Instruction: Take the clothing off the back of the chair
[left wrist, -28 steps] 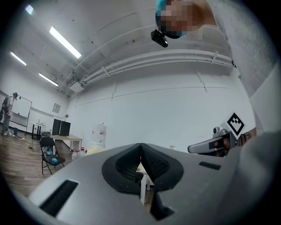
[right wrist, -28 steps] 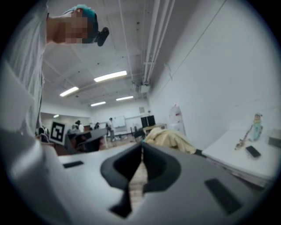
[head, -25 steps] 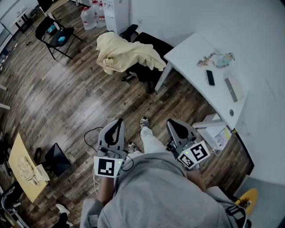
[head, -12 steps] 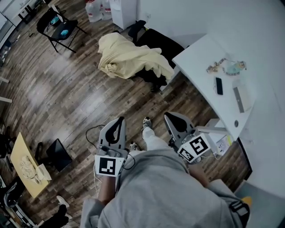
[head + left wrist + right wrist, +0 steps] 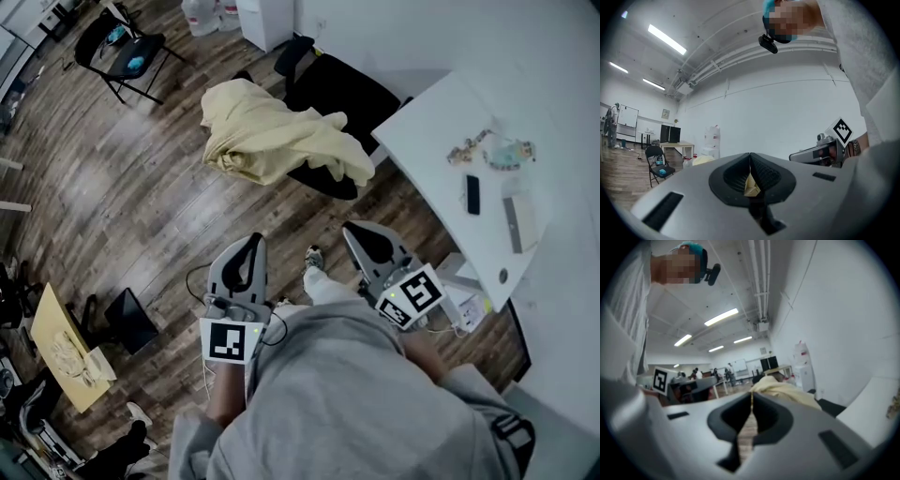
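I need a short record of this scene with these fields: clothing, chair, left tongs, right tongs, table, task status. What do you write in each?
clothing: pale yellow garment, draped over the chair
chair: black office chair, beside the white table
left tongs: shut, far from the garment
right tongs: shut, far from the garment
table: holds a dark phone
task status: garment not yet taken off
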